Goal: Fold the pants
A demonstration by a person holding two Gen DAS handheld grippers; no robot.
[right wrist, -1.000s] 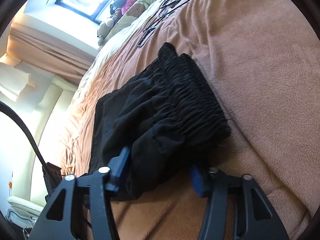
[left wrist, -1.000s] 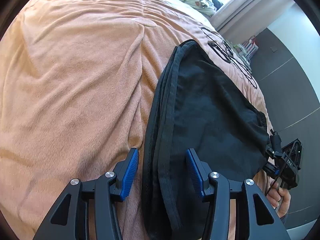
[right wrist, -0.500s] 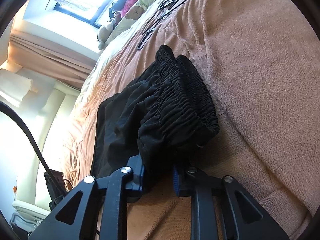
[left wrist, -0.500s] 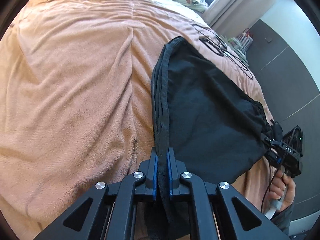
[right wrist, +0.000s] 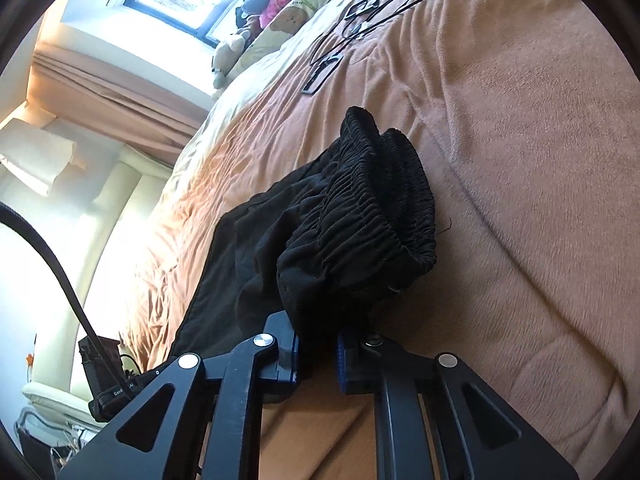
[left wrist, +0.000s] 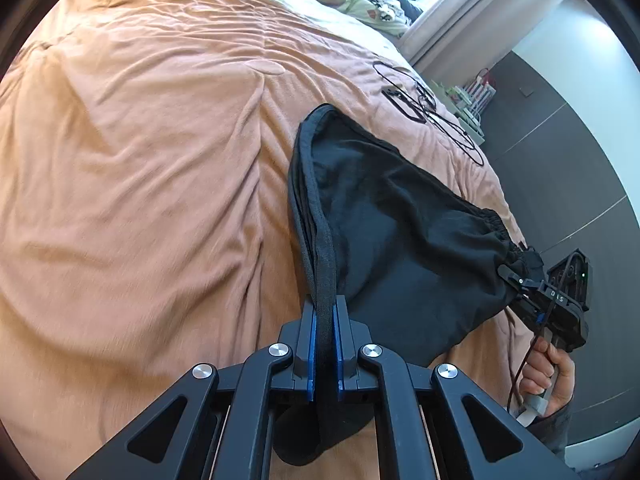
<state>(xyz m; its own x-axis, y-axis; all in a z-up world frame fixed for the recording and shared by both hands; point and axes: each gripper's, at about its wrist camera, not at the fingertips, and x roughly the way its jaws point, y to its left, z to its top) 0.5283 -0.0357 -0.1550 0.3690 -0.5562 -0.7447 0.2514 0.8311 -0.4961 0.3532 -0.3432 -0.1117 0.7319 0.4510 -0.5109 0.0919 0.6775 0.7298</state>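
Bedroom; work surface is a bed under a wrinkled orange blanket (left wrist: 152, 168), window light at the far end.

Nearest, left gripper (left wrist: 324, 350): blue pads pressed together on the stacked hem edges of the black pants (left wrist: 400, 232). Fabric runs straight through the jaws and a tail hangs below them. Pinching all the hem layers at once looks meant to keep the leg ends aligned while that end is carried.

Right gripper (right wrist: 316, 360): jaws closing on the bunched corner of the elastic waistband (right wrist: 372, 208), cloth is between the pads. In the left view it sits at the far end of the garment, with the person's hand (left wrist: 550, 376) on its handle. One gripper per end, so the pants span between them, partly lifted and partly lying on the blanket. My read: set up to bring hem to waistband for a fold.

Further out: black cables (left wrist: 428, 112) loose on the blanket beyond the pants, well apart. Pillows and stuffed toys (right wrist: 276, 20) by the window.

Hard to tell:
- layer count in either pinch
- how much of the pants is off the bed
- right pads mostly buried in cloth
- gripper bodies cut off at frame bottom
- window blown out
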